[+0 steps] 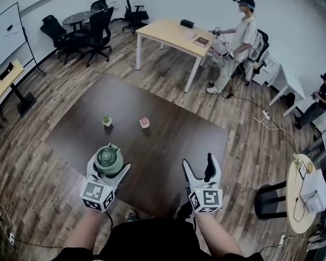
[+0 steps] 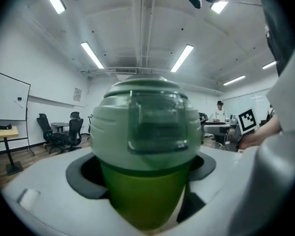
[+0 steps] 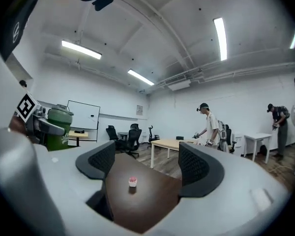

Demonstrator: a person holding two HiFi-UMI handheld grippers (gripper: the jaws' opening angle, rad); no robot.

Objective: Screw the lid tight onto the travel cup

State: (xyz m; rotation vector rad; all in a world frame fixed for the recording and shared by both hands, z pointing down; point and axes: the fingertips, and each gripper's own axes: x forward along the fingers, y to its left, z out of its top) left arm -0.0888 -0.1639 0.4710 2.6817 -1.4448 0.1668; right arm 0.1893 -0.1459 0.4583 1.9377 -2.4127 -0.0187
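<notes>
The green travel cup (image 1: 109,165) stands upright between the jaws of my left gripper (image 1: 108,166), held above the near left part of the dark brown table (image 1: 163,145). Its pale green domed lid (image 1: 108,156) sits on top. In the left gripper view the lid (image 2: 146,127) and the green body (image 2: 146,195) fill the gap between the pads, which press on the body. My right gripper (image 1: 199,166) hovers to the right, open and empty. Its camera sees the cup (image 3: 58,127) at far left, and its own jaws (image 3: 145,166) stand apart over the table.
A small green potted thing (image 1: 106,120) and a small pink one (image 1: 144,123) sit mid-table. A person (image 1: 240,42) stands by a light wooden table (image 1: 171,34) at the back. Office chairs (image 1: 95,29) stand back left; a round side table (image 1: 301,200) is right.
</notes>
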